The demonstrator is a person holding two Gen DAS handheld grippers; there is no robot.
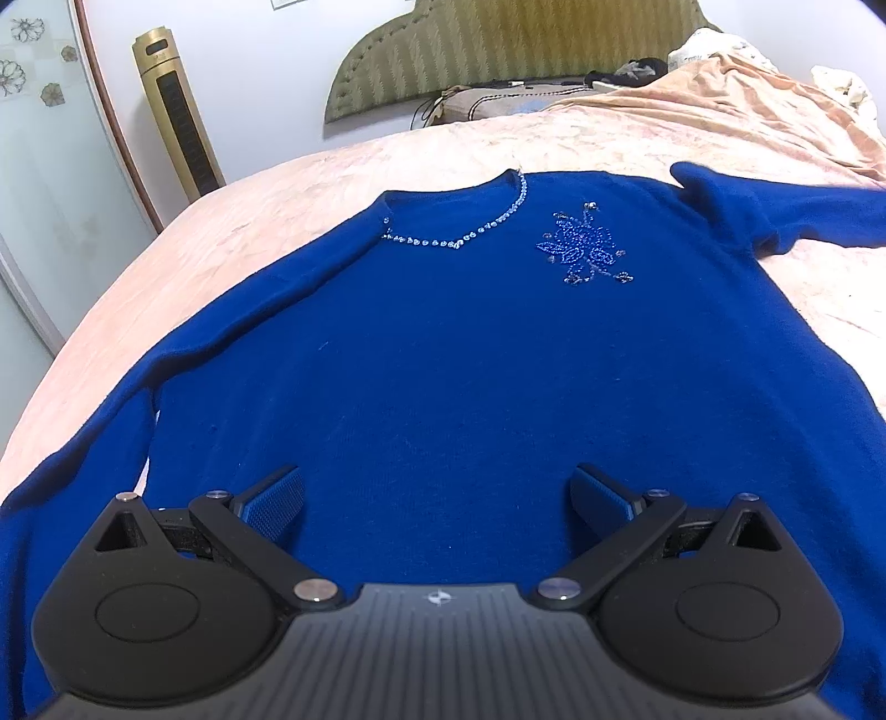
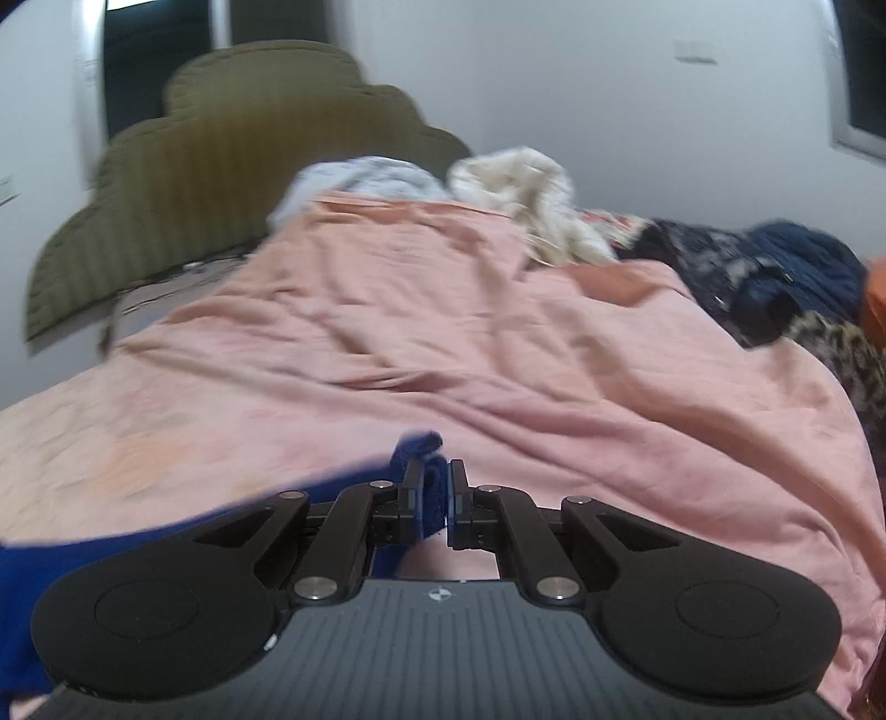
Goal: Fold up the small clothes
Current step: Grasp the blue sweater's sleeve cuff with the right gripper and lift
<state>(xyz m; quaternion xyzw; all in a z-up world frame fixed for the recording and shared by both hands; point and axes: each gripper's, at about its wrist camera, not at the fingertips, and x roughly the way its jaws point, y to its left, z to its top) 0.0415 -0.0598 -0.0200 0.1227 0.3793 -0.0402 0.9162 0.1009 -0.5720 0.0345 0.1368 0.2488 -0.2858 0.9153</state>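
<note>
Pinching the sleeve cuff [image 2: 423, 498] in our right gripper [image 2: 437, 495] — ready to fold it inward — we hover the spread-wide left gripper [image 1: 437, 495] over the blue sweater [image 1: 443, 360], flat on the bed [image 1: 277, 188].

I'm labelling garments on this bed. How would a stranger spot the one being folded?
On the wide bed with the pink-peach cover, look in front of the olive padded headboard. The royal-blue knit sweater lies flat, front up. Unlike the clothes heaped at the far edge, it has a beaded neckline and a beaded flower.
</note>
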